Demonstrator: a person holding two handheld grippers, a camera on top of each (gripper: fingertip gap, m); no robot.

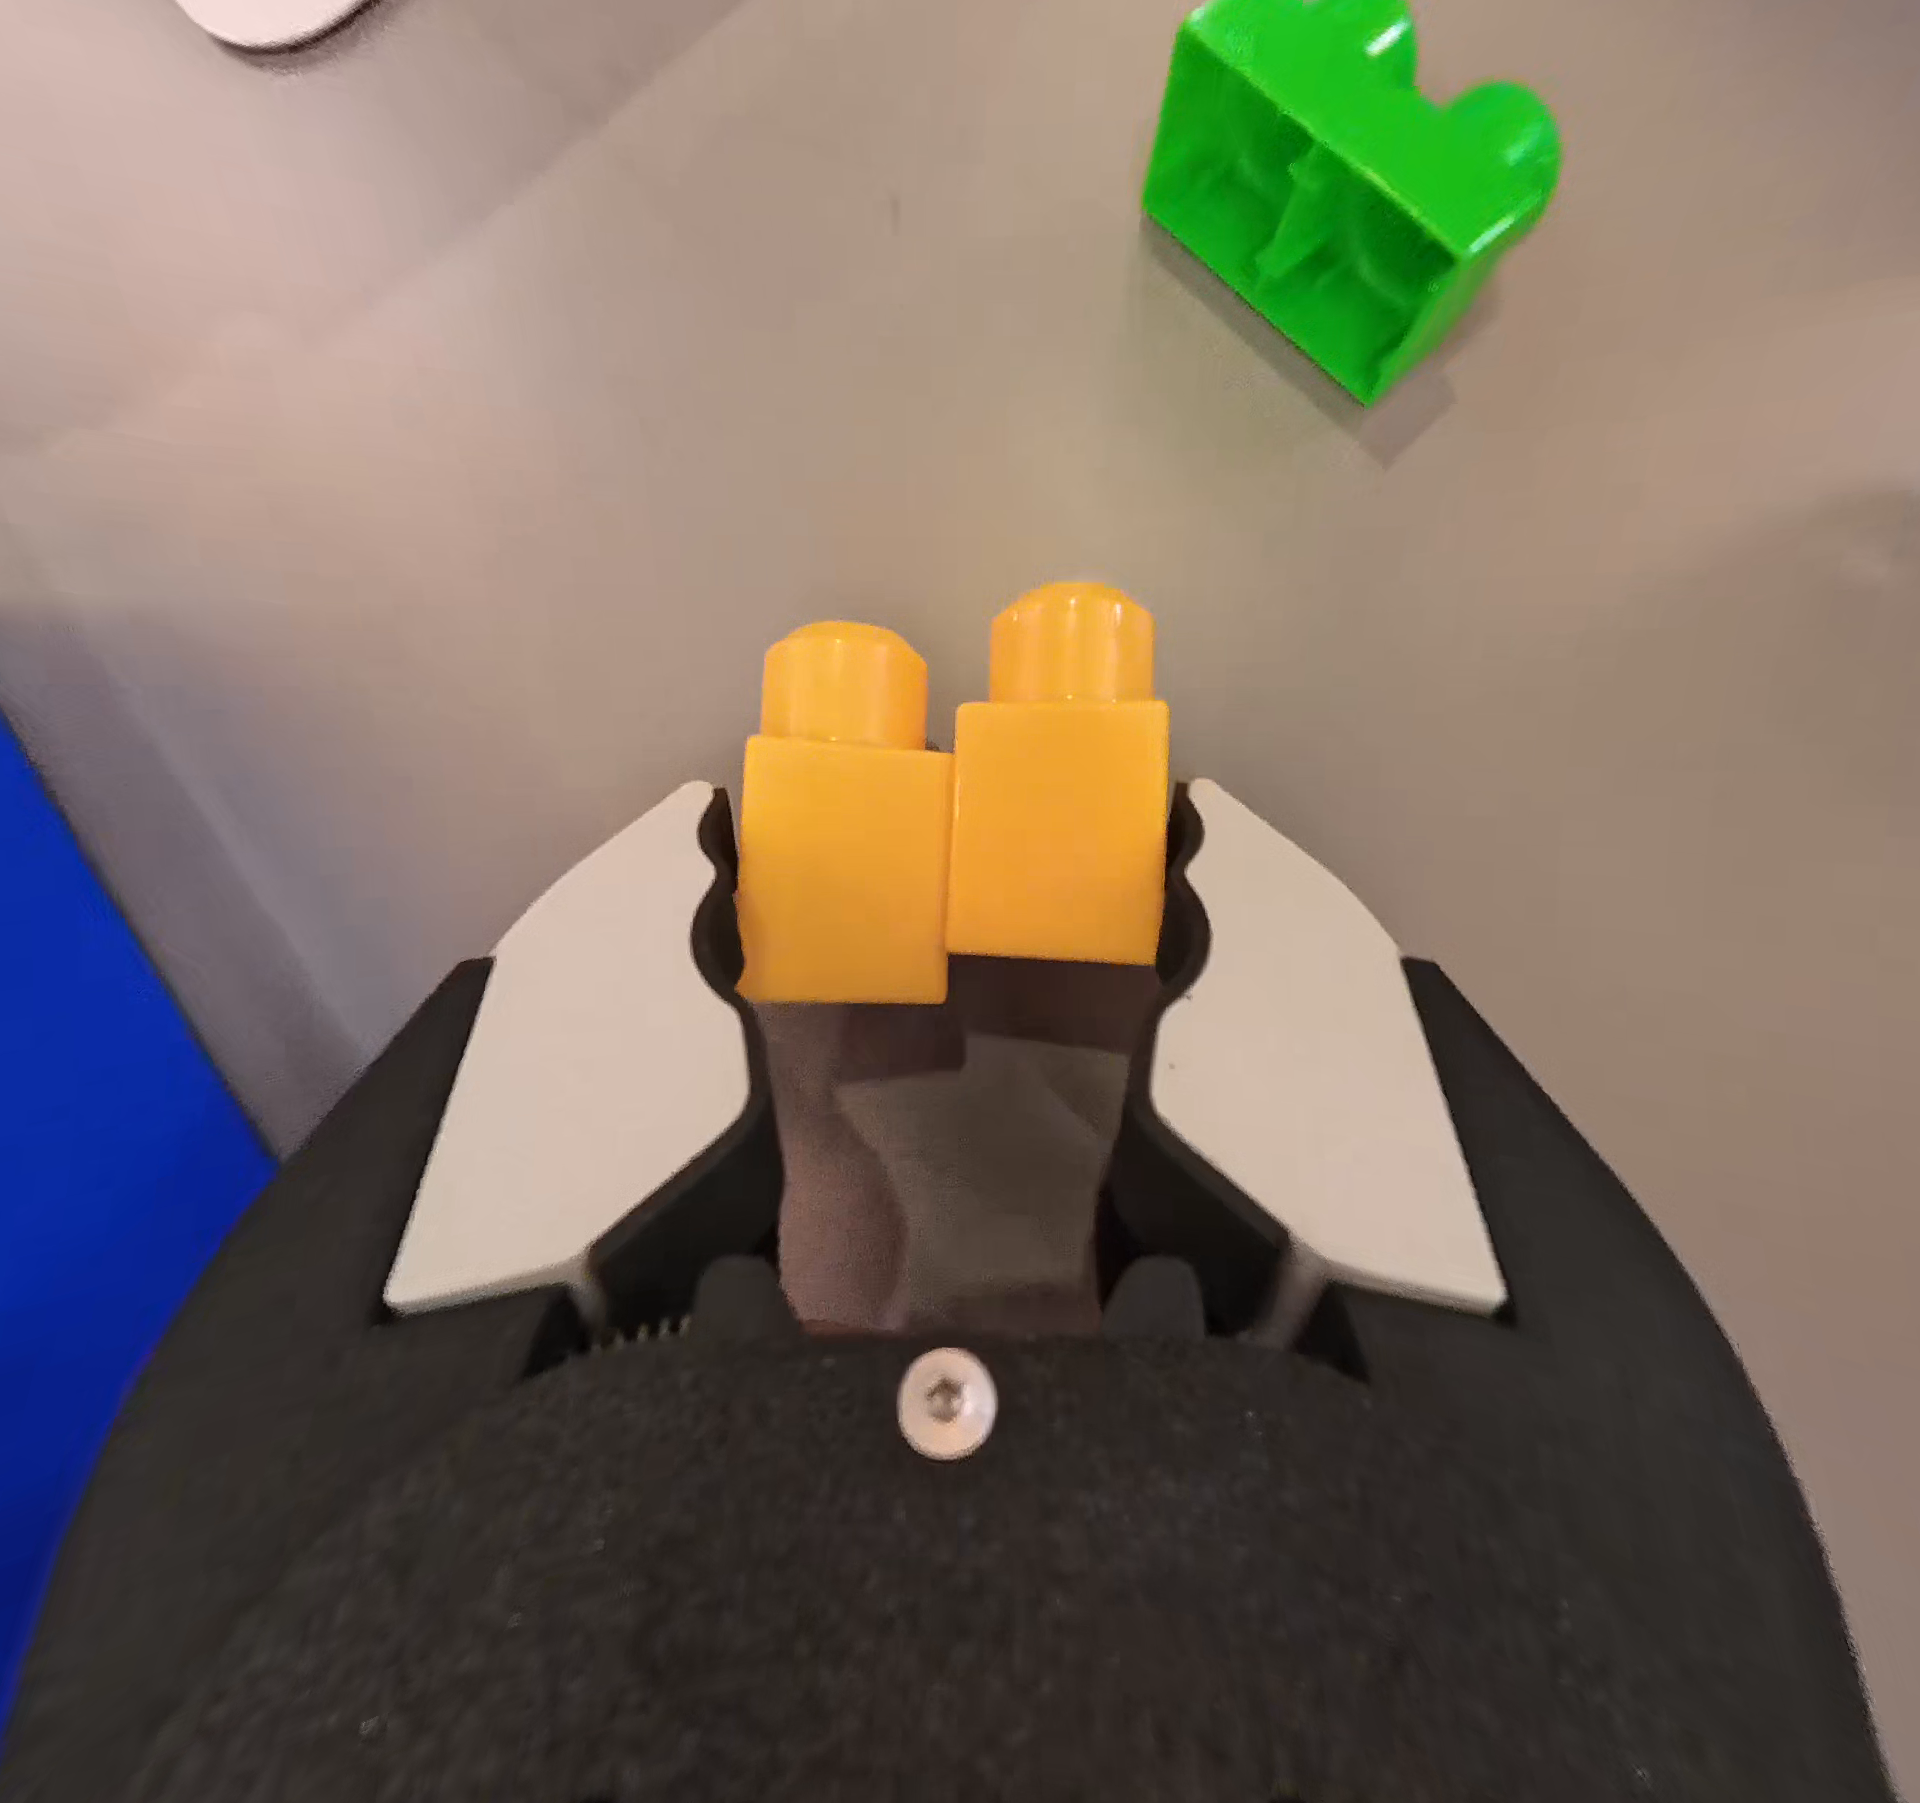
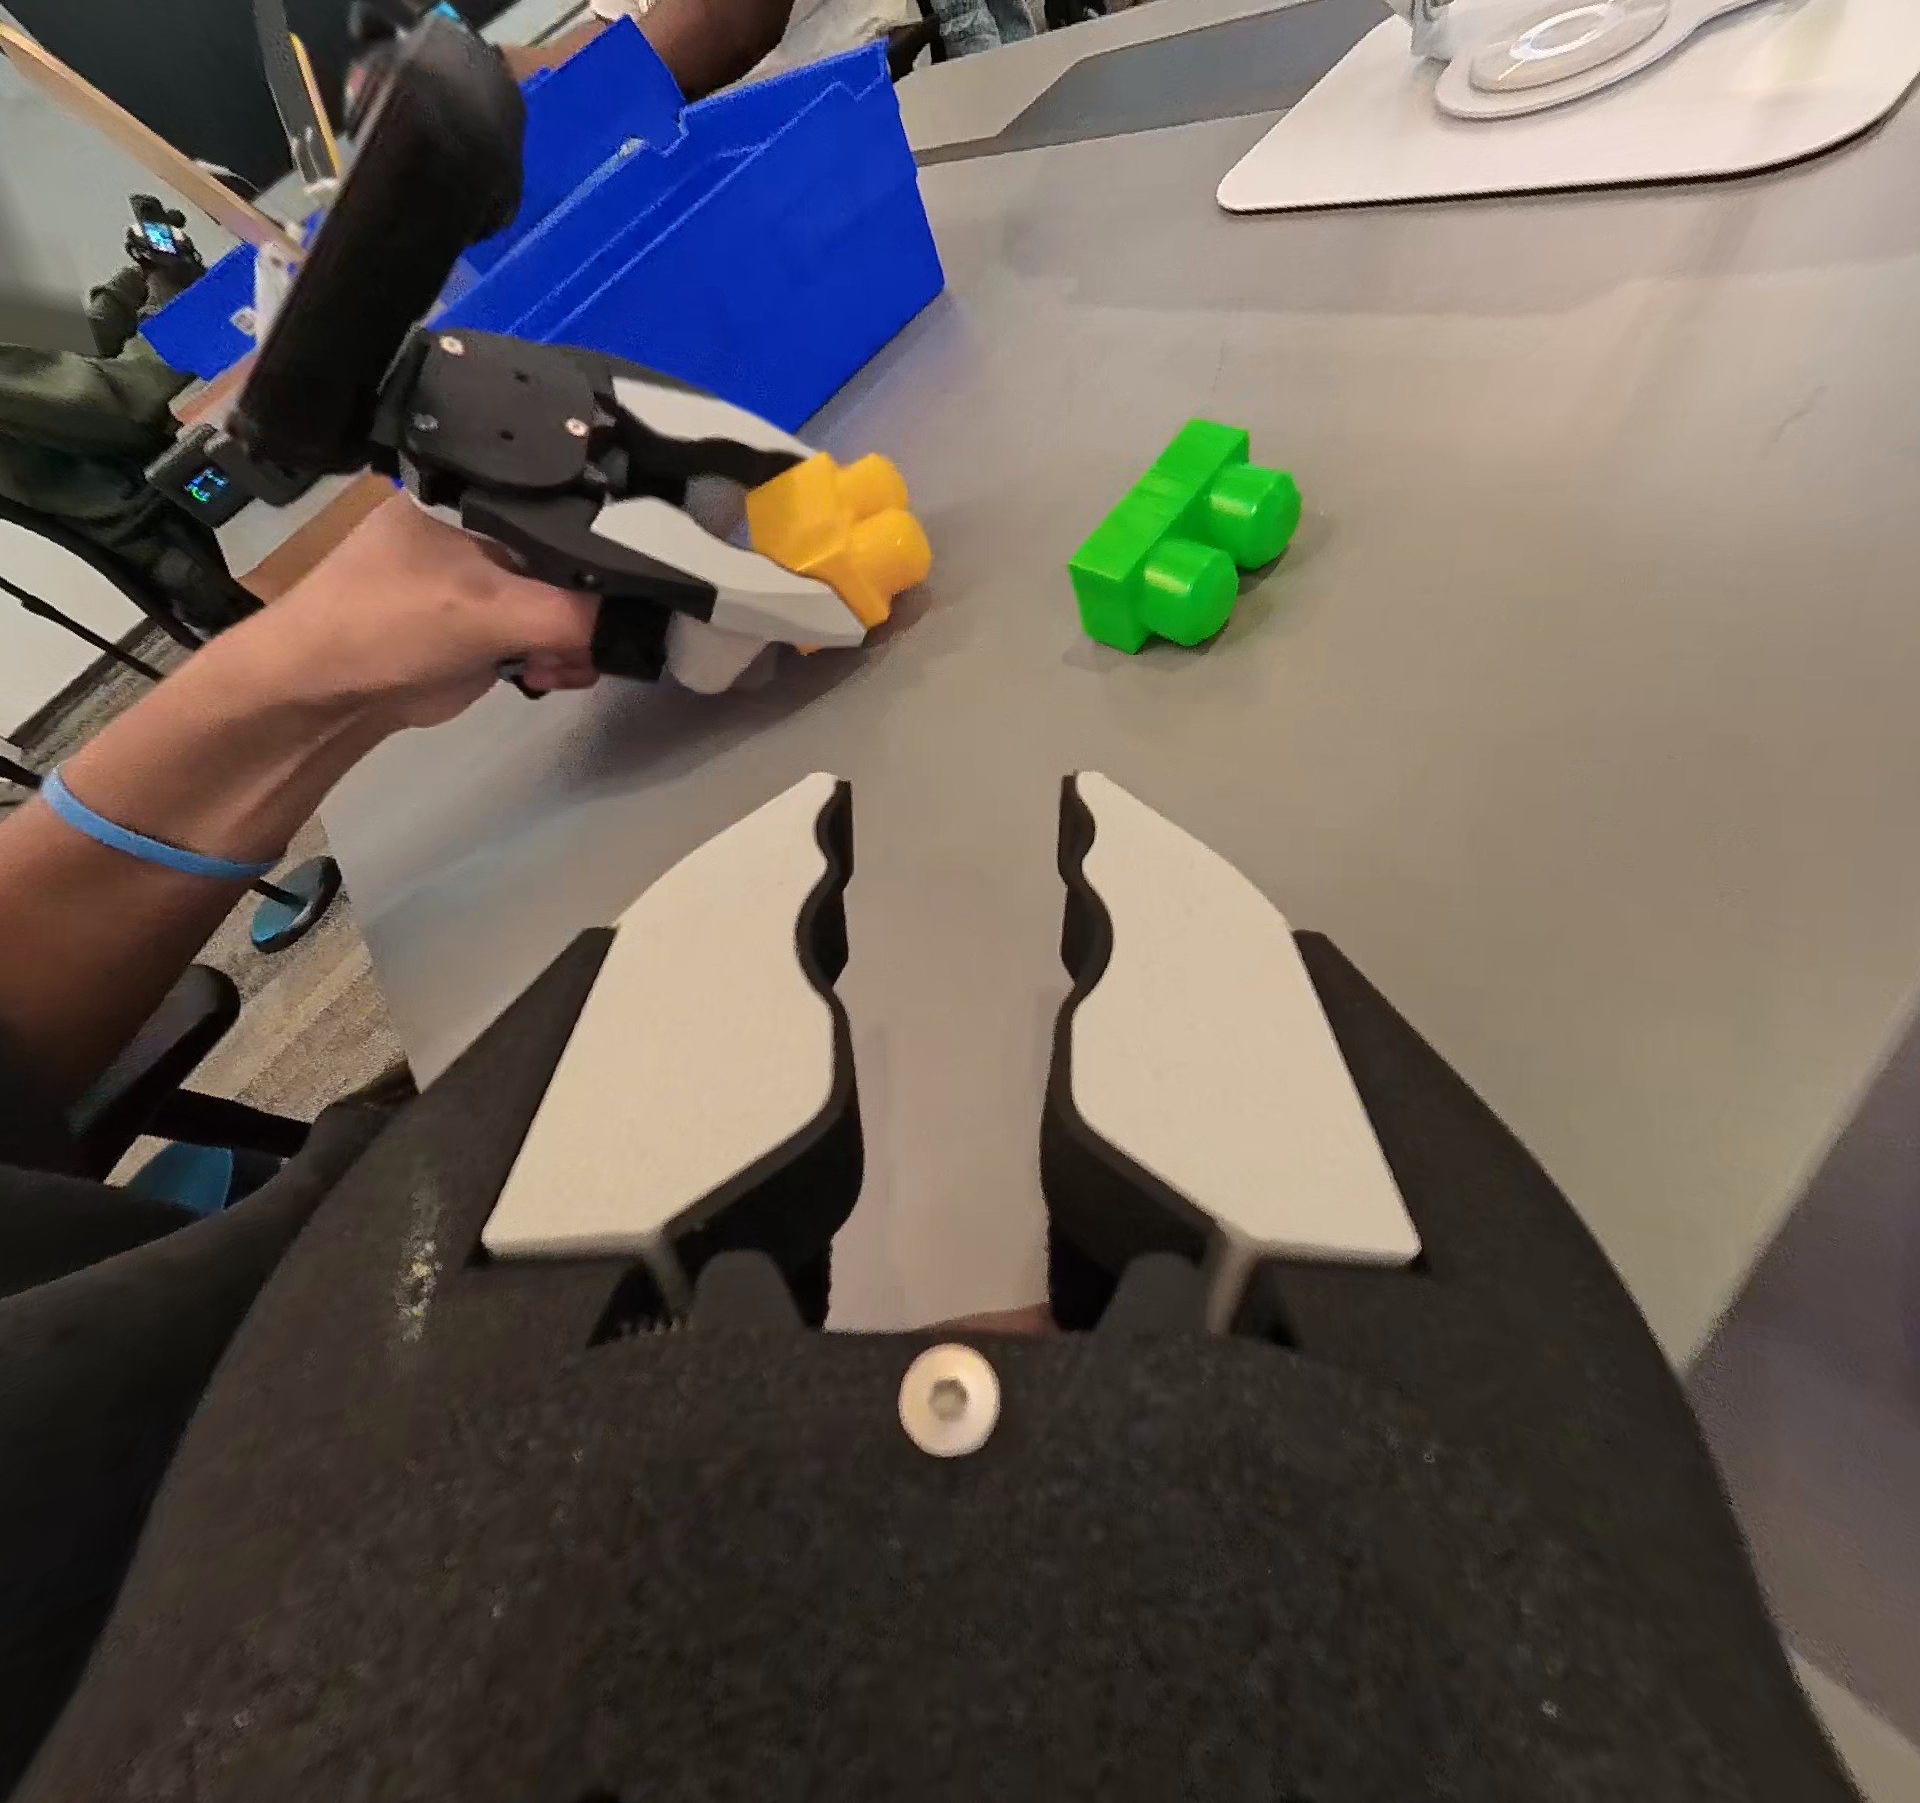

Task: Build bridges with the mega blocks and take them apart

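While the left gripper point(image 1: 951, 860) pinches two orange blocks point(image 1: 951, 839) side by side, studs pointing forward, the right gripper point(image 2: 956, 818) sits spread with nothing in it. A green block point(image 2: 1184, 538) lies on its side on the grey table point(image 2: 1455, 714), near the blue bin point(image 2: 727, 236).

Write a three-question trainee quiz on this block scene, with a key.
1. True or false: the right hand-held gripper holds a block.
2. What does the left hand-held gripper clamp? A) green block B) orange blocks C) nothing
3. Fill in: the green block lies on its ____ on the grey table.

Key: 1. False, its fingers are apart and empty. 2. B, the orange blocks. 3. Side, with studs pointing sideways.
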